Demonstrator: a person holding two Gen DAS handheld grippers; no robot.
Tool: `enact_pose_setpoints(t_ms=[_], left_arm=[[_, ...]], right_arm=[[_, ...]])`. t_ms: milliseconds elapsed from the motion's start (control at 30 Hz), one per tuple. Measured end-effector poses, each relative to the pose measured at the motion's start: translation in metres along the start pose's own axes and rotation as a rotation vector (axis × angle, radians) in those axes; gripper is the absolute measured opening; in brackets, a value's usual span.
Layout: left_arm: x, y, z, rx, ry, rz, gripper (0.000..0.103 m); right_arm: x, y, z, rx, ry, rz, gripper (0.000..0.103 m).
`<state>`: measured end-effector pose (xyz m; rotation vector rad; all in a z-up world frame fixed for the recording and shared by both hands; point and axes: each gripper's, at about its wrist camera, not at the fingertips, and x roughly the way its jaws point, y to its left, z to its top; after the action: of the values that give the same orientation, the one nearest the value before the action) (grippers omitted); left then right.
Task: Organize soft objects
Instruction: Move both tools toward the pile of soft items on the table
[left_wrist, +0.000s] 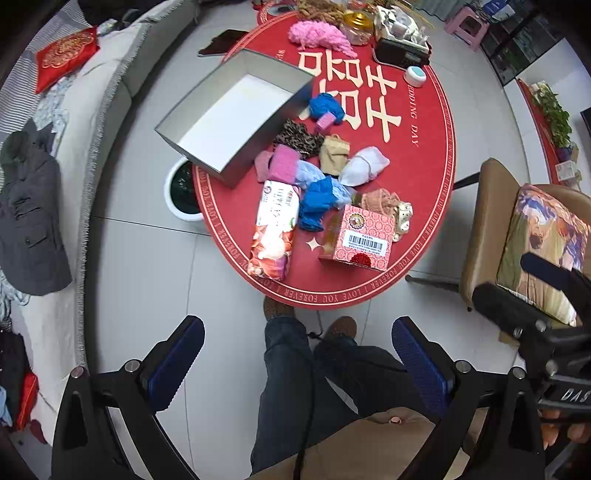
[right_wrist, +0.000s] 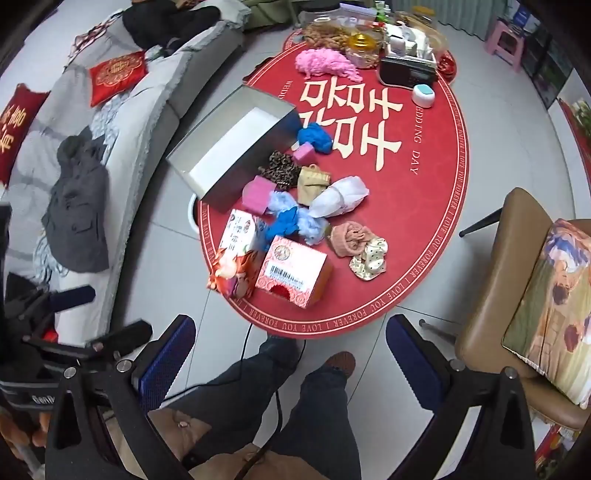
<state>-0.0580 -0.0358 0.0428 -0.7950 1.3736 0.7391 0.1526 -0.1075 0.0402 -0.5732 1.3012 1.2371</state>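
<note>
soft items (left_wrist: 325, 173) lie heaped mid-desk on the red desk (left_wrist: 424, 184), just beside the open grey box (left_wrist: 232, 122), which overhangs the desk's edge. likely light, limp, compressible; the bunched cloth should deform under a pinch, so take each at its thickest fold. colours: blue, pink, leopard print, beige, white, peach. the white bundle (right_wrist: 340, 195) looks tied, the easiest grab. left claw (left_wrist: 295, 362) and right claw (right_wrist: 291, 362) both spread wide, holding nothing, well short of the heap.

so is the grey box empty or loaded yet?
Empty. The grey box shows only its bare white floor in both views; the soft items lie outside it on the table.
</note>
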Motion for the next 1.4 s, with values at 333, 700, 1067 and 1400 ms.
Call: enact_pose_setpoints(t_ms=[333, 700, 1067, 1400], left_arm=[[-0.015, -0.016, -0.008, -0.011, 0.017, 0.07, 0.102], [-0.003, -0.026, -0.006, 0.069, 0.051, 0.128, 0.102], [0.015, 0.004, 0.072, 0.168, 0.073, 0.098, 0.102], [0.079, 0.047, 0.127, 0.239, 0.198, 0.053, 0.102]], right_arm=[[-0.007, -0.023, -0.017, 0.063, 0.031, 0.055, 0.103], [0.006, -0.041, -0.012, 0.172, 0.051, 0.072, 0.103], [0.041, -0.032, 0.042, 0.309, 0.064, 0.04, 0.103], [0.079, -0.037, 0.061, 0.454, 0.182, -0.099, 0.103]])
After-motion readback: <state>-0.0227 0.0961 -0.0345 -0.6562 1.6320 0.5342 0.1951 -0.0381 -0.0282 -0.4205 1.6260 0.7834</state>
